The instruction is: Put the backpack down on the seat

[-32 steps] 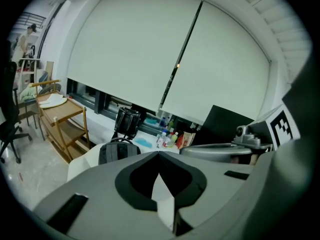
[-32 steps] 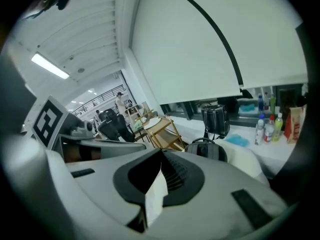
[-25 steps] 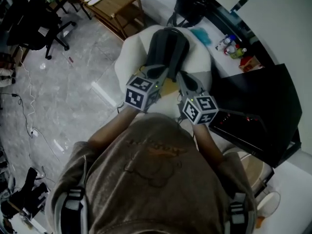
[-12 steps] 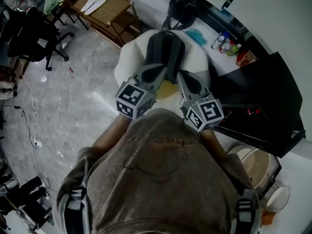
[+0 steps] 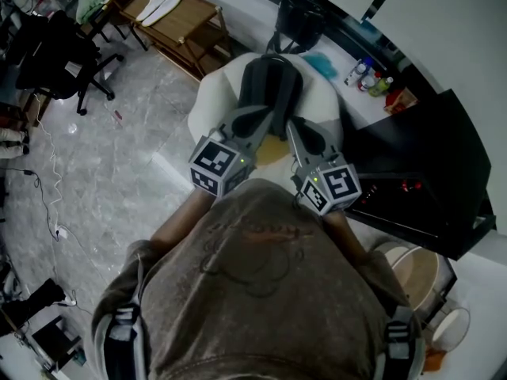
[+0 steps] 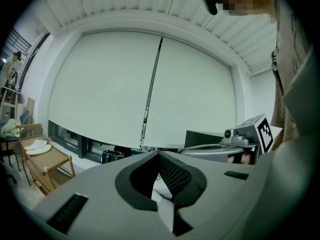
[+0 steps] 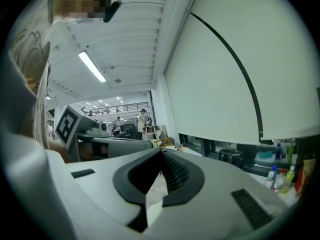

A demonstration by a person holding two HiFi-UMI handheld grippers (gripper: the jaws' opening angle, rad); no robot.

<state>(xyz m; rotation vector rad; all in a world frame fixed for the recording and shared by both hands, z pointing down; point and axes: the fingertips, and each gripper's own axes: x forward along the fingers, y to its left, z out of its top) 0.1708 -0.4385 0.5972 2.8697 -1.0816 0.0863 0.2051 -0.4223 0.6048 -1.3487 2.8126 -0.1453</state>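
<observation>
Both of my hands have come up and back toward my chest over the last second, and they hang level there in front of my brown shirt [image 5: 261,291]. My left gripper [image 6: 159,156] has its jaws pressed together with nothing between them, and my right gripper [image 7: 161,155] is closed and empty in the same way. The dark grey fabric backpack [image 5: 269,81] lies lengthwise on top of the rounded white cushioned seat [image 5: 214,93], just ahead of the gripper tips and apart from them, in the same spot as a second ago. I judge from this that the backpack has already been set down and let go, so the task looks finished and I am only pulling clear. A yellowish patch [image 5: 273,145] shows on the seat between the two grippers; I cannot tell what it is. Behind the seat stands a second, black bag [image 5: 299,13], well clear of the backpack. As for writing, I can read none: each marker cube [image 5: 218,166] carries only black-and-white square patterns, the faint print on my shirt is too dim to make out, and the labels on the small bottles [image 5: 368,74] by the window are too small. The low wooden slatted bench [image 5: 198,10] at the upper left bears no lettering that I can see.
</observation>
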